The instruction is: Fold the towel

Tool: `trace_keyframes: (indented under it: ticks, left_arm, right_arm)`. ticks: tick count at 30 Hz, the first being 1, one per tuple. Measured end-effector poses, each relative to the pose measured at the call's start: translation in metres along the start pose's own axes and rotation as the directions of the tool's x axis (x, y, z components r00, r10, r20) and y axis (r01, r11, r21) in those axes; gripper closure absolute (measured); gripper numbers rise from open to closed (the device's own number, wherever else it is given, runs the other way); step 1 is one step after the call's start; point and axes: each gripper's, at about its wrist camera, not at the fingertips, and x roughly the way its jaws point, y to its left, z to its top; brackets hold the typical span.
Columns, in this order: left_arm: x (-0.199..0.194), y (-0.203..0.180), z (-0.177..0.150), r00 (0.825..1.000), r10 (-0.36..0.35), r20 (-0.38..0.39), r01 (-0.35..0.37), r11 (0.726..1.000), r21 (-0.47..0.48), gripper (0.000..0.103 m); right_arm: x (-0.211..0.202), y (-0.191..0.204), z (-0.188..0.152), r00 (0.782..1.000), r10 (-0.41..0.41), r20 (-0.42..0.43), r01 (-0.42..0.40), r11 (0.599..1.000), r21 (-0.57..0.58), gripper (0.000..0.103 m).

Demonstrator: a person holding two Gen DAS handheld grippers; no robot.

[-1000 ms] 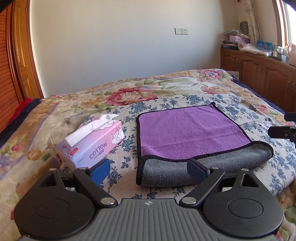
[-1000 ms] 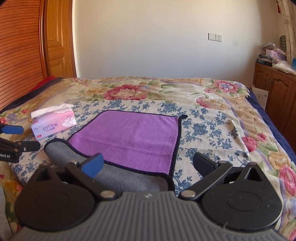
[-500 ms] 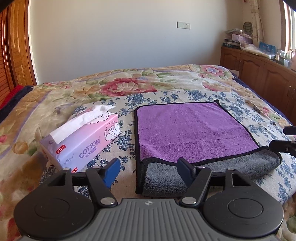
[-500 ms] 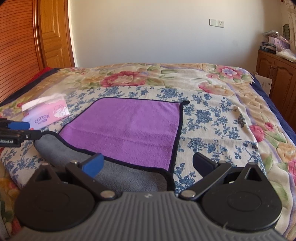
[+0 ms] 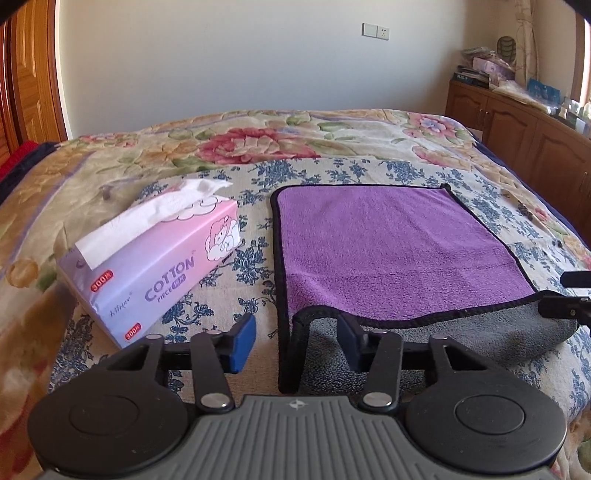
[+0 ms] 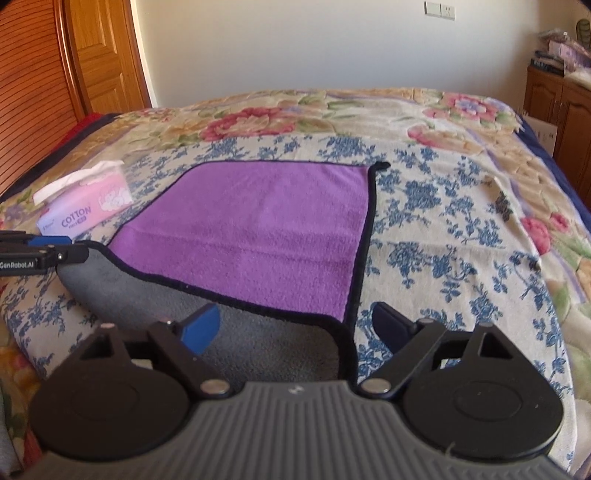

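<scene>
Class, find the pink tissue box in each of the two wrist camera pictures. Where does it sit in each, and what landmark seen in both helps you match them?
Left wrist view: the tissue box fills the left middle, close by, left of the purple towel.
Right wrist view: the tissue box is small at the far left, again left of the towel.
Shared landmark: the white wall socket high on the back wall.

Left gripper — fingers spread, straddling the near left corner of the purple microfibre towel with grey underside and black trim. Towel's near edge is rolled over, grey showing. Pink cotton tissue box lies left on the floral bedspread.
</scene>
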Motion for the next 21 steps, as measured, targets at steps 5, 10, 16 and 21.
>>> trace_keyframes:
  ticks: [5, 10, 16, 21]
  left_arm:
    - [0.003, 0.0, -0.002, 1.0, -0.015, -0.017, 0.015, 1.0, -0.009, 0.063]
    - [0.003, -0.004, -0.004, 0.999, -0.029, -0.021, 0.029, 1.0, 0.006, 0.07]
    - [0.001, -0.006, -0.004, 0.999, -0.035, -0.017, 0.035, 0.999, 0.015, 0.081]
    - [0.001, -0.007, -0.006, 0.998, -0.051, -0.023, 0.051, 0.998, 0.023, 0.088]
  right_arm:
    - [0.005, -0.006, -0.002, 0.999, 0.022, -0.046, -0.021, 0.999, 0.037, 0.017]
    - [0.006, -0.006, -0.003, 0.996, 0.054, -0.073, -0.05, 0.998, 0.05, 0.023]
    - [0.004, -0.008, 0.0, 0.994, 0.071, -0.089, -0.065, 0.996, 0.059, 0.036]
    - [0.003, -0.014, 0.002, 0.993, 0.069, -0.095, -0.063, 0.996, 0.067, 0.052]
